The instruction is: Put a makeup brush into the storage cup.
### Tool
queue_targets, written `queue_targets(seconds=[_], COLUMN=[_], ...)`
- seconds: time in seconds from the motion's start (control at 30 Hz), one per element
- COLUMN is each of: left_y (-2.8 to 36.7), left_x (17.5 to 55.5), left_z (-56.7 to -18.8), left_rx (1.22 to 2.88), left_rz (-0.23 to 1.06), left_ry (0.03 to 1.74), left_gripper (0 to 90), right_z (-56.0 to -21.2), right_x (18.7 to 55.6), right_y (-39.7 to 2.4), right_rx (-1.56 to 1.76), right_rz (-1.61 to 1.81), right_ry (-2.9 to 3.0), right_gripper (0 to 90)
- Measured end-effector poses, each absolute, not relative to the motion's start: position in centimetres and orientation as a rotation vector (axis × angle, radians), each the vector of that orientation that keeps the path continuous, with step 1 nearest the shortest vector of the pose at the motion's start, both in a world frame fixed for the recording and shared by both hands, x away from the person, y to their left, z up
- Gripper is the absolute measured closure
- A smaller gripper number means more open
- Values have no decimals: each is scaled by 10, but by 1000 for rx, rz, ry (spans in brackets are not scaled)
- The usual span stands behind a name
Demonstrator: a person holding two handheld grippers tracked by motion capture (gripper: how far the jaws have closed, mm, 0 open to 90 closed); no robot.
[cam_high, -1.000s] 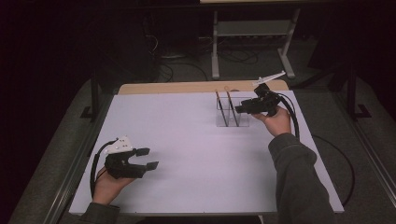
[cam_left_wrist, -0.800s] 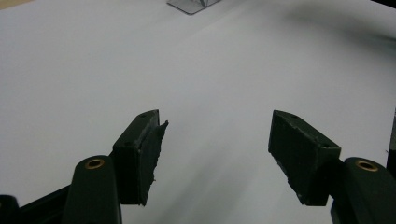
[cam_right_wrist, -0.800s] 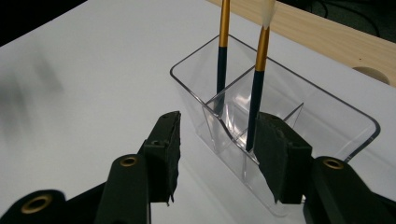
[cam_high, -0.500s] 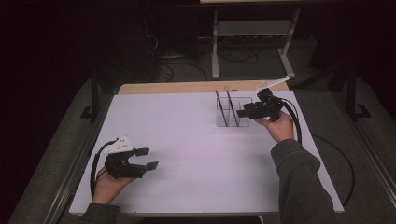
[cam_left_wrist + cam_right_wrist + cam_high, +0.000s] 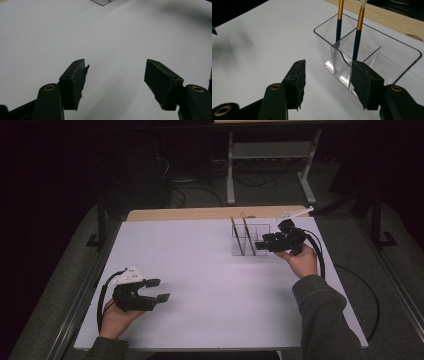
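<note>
A clear plastic holder point(image 5: 261, 231) point(image 5: 392, 65) with dividers stands at the far right of the white table point(image 5: 200, 265). Two brushes with dark handles and gold ferrules point(image 5: 234, 234) point(image 5: 246, 232) stand upright in it, each in its own compartment point(image 5: 339, 25) point(image 5: 357, 42). My right gripper point(image 5: 260, 245) point(image 5: 328, 65) sits just right of the holder, pointing at its near corner. Its jaws have just been opening and nothing is between them. My left gripper point(image 5: 159, 290) point(image 5: 116, 62) rests low at the near left, open over bare table.
A wooden strip point(image 5: 200, 213) runs along the table's far edge. Behind the table stands a metal frame point(image 5: 270, 170), with cables on the dark floor. A black cable point(image 5: 320, 255) loops from the right gripper.
The right hand has sunk slightly beside the holder. The left hand has not moved.
</note>
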State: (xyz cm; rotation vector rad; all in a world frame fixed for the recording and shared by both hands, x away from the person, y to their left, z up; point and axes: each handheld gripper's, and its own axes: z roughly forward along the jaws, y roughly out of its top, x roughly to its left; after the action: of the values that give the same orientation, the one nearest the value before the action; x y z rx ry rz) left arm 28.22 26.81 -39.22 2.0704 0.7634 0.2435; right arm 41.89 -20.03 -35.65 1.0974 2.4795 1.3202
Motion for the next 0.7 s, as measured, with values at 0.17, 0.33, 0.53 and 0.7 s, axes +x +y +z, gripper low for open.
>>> queue_targets(seconds=[0.17, 0.33, 0.53, 0.7], left_y=[268, 269, 269, 268], left_x=[282, 283, 283, 283], left_z=[-392, -393, -393, -393], left_rx=[2073, 2070, 2071, 2073], left_rz=[243, 246, 247, 249], left_ry=[762, 765, 777, 781], left_gripper=[329, 327, 319, 300], right_z=[-358, -359, -362, -365], right_x=[414, 410, 405, 399], right_y=[-202, -204, -206, -206], right_rx=[1089, 1096, 1095, 1091], right_rz=[1326, 1336, 1344, 1348], right_ry=[2476, 2472, 2460, 2458], right_gripper=[432, 413, 386, 370])
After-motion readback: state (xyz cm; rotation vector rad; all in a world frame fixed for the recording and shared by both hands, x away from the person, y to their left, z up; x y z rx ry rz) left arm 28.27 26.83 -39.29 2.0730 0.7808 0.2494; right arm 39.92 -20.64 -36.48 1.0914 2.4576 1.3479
